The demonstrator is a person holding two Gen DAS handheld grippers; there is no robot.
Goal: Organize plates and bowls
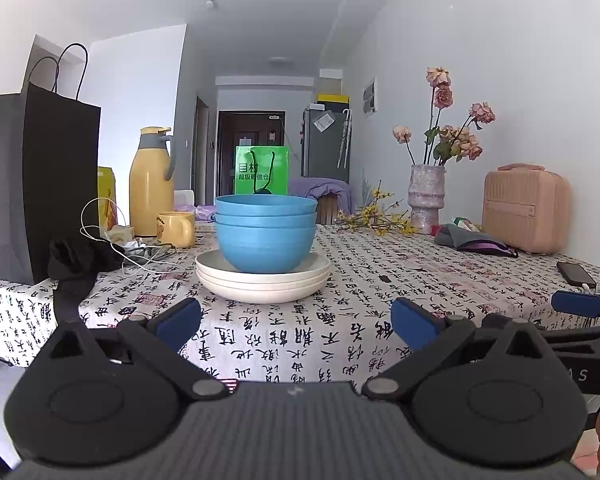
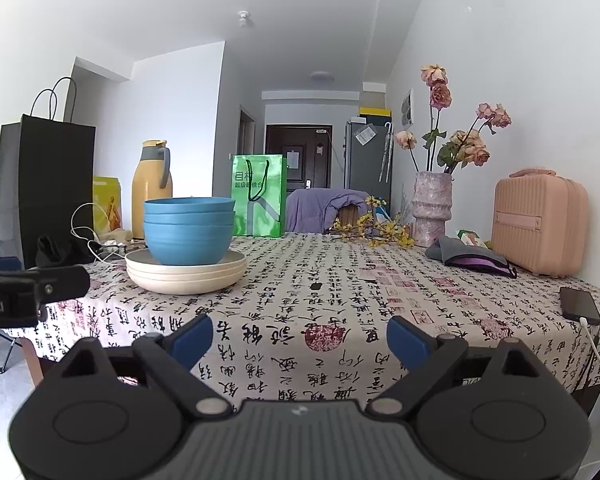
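Three blue bowls (image 1: 265,236) (image 2: 189,229) are nested into one stack. That stack stands on three stacked cream plates (image 1: 262,284) (image 2: 185,275) on the calligraphy-print tablecloth (image 1: 340,320) (image 2: 320,320). My left gripper (image 1: 296,322) hovers at the table's near edge, straight in front of the stack, open and holding nothing. My right gripper (image 2: 300,340) is open and holds nothing too; it sits further right, with the stack off to its left. The right gripper's blue fingertip (image 1: 576,304) shows at the right edge of the left wrist view. The left gripper's body (image 2: 28,292) shows at the left edge of the right wrist view.
Left of the stack are a black paper bag (image 1: 40,184), a black cloth with white cables (image 1: 84,256), a yellow mug (image 1: 176,229) and a yellow thermos (image 1: 151,184). Behind stands a green bag (image 2: 258,196). To the right are a flower vase (image 2: 432,208), a pink case (image 2: 540,220), a grey pouch (image 2: 468,256) and a phone (image 2: 580,304).
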